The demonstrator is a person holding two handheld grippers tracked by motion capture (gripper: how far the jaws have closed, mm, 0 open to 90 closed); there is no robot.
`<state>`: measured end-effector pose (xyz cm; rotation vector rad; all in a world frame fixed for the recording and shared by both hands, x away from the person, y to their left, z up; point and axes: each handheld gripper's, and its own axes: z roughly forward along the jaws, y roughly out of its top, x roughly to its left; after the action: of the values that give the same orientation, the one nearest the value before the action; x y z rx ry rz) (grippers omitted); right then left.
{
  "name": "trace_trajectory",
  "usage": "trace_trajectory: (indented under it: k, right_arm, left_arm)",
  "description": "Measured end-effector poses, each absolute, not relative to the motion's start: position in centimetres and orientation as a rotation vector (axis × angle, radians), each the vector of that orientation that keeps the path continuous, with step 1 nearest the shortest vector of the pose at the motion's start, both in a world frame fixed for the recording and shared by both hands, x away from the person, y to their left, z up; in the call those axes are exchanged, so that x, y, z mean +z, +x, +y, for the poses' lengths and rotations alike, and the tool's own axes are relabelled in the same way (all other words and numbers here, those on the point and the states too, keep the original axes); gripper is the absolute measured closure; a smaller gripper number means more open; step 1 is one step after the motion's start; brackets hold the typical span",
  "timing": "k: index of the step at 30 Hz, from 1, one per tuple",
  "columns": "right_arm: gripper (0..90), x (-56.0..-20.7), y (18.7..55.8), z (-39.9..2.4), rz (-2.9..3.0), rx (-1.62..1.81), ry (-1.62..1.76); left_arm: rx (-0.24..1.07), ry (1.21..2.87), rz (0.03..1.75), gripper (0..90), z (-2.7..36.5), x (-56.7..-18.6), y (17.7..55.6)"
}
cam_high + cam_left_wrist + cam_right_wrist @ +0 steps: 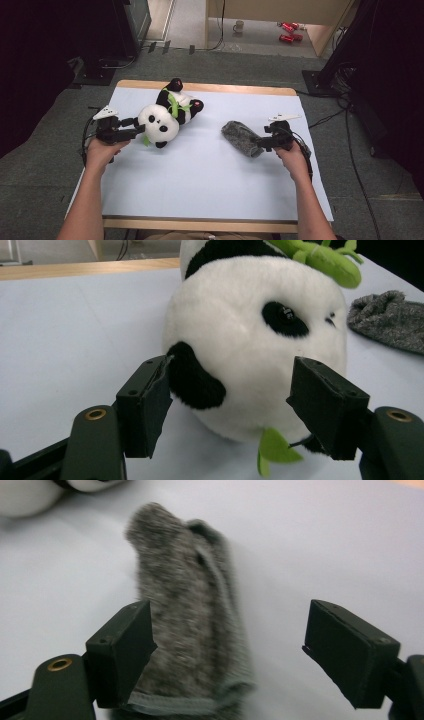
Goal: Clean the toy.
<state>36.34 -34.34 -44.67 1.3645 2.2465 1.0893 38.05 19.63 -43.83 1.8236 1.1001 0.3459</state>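
A black-and-white plush panda (165,117) with green leaves lies on its side at the back left of the white tabletop (200,175). My left gripper (137,127) reaches its head from the left. In the left gripper view the head (250,340) sits between the spread jaws of the left gripper (235,405); one pad brushes the black ear, and the plush is not squeezed. A grey fuzzy sock (240,137) lies right of centre. My right gripper (261,144) is at its near end. In the right gripper view the sock (190,605) lies beside one jaw of the open right gripper (230,645).
The table's wooden edge (200,225) runs along the front. On the floor beyond the table stand a mug (239,26) and red cans (287,31). Cables (350,150) trail on the carpet to the right, and dark equipment stands flank the table.
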Motion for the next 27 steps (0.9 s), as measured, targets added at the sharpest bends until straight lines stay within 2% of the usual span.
trace_trajectory:
  k: [8, 27]
  right_arm:
    - [20.6, -45.5, 36.6, -36.2, 2.273, 1.058, 1.364]
    - [21.7, -47.5, 36.6, -40.1, 2.205, 1.016, 1.428]
  left_arm:
    - [0.343, 1.836, 1.135, 32.3, 20.7, -44.7, 36.3]
    - [0.332, 2.042, 1.086, 32.0, 19.9, -47.9, 34.7]
